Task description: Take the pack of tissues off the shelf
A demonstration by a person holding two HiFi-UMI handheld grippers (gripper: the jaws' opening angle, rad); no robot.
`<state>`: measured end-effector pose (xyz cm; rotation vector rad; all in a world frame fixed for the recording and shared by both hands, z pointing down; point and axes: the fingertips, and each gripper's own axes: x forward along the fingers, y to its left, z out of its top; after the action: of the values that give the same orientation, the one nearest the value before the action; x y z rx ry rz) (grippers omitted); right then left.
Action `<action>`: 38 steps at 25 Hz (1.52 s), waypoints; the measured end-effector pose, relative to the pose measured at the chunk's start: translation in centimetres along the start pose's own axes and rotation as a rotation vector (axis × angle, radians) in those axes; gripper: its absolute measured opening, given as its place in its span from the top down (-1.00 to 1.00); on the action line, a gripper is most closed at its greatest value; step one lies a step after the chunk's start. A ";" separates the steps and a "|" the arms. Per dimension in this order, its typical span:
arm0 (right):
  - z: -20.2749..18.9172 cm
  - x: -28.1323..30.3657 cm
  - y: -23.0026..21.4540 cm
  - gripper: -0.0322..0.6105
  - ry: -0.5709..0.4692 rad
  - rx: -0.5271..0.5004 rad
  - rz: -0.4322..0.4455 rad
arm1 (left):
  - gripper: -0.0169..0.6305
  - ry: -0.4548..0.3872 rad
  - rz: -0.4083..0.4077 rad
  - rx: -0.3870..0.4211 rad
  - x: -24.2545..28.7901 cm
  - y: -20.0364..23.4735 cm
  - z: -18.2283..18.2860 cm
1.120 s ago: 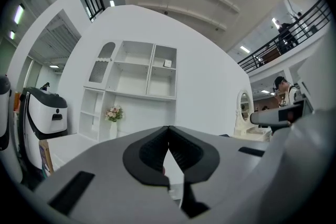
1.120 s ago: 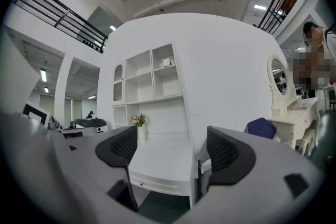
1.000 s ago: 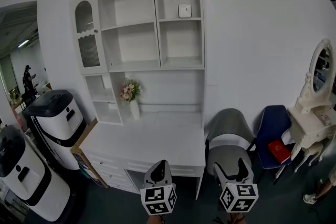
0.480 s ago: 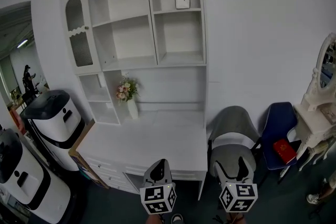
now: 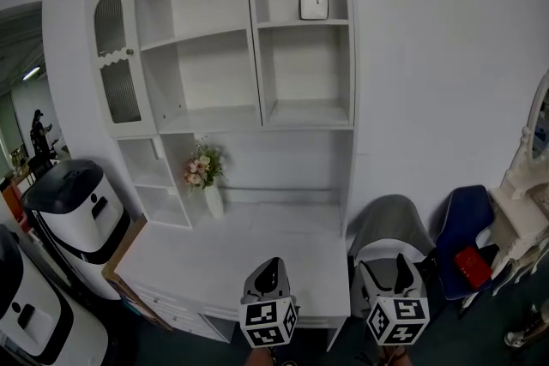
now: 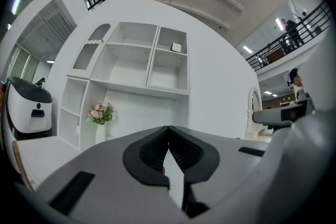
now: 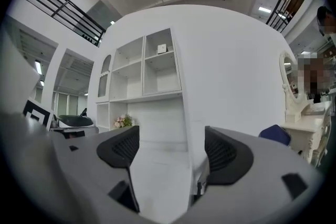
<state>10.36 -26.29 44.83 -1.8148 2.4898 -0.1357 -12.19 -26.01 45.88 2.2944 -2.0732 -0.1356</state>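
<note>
Tissue pack (image 5: 313, 4) is sitting upright in the top-right compartment of the shelf unit (image 5: 250, 30), resting on that compartment's board, approx. centred & toward the back wall. In both gripper views it is showing only as a small pale square high up in the unit.

An arched cabinet door (image 5: 111, 56) w/ ribbed glass is closing off the unit's upper left column. Lower down, pink flowers (image 5: 199, 167) in a white vase (image 5: 213, 201) are standing at the far left of the surface (image 5: 257, 249), just beside the small open cubbies.

Both grippers are hanging at the near edge of the surface, pointing level toward the unit, well below & well apart from the pack. The left gripper (image 5: 271, 268) is hovering over the near middle of the surface. Its jaws are resting together, tips touching, gripping nothing. The right gripper (image 5: 384, 270) is showing just right of the surface, in front of the grey chair (image 5: 390, 223). Its jaws are standing wide apart, w/ only the surface's corner & the wall showing btwn them, nothing held.

Right of the grey chair, a blue chair (image 5: 463, 214) is carrying a red item (image 5: 472, 263), & a white vanity (image 5: 525, 210) is standing at the far right edge. Left of the surface, a white machine (image 5: 73, 206) w/ a black top is standing on the floor.
</note>
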 end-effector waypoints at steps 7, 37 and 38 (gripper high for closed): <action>3.0 9.9 -0.8 -0.26 -0.043 0.007 -0.034 | 0.89 -0.024 -0.046 0.008 10.4 2.8 2.6; 4.9 26.8 -5.4 -0.26 -0.037 0.051 -0.002 | 0.89 0.017 -0.037 0.044 27.1 4.9 2.7; 5.2 26.8 -5.5 -0.26 -0.041 0.051 -0.003 | 0.89 0.015 -0.034 0.042 27.1 5.1 2.9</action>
<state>7.85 -53.68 40.36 -1.7834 2.4328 -0.1586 -14.79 -53.44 42.58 2.3474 -2.0505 -0.0766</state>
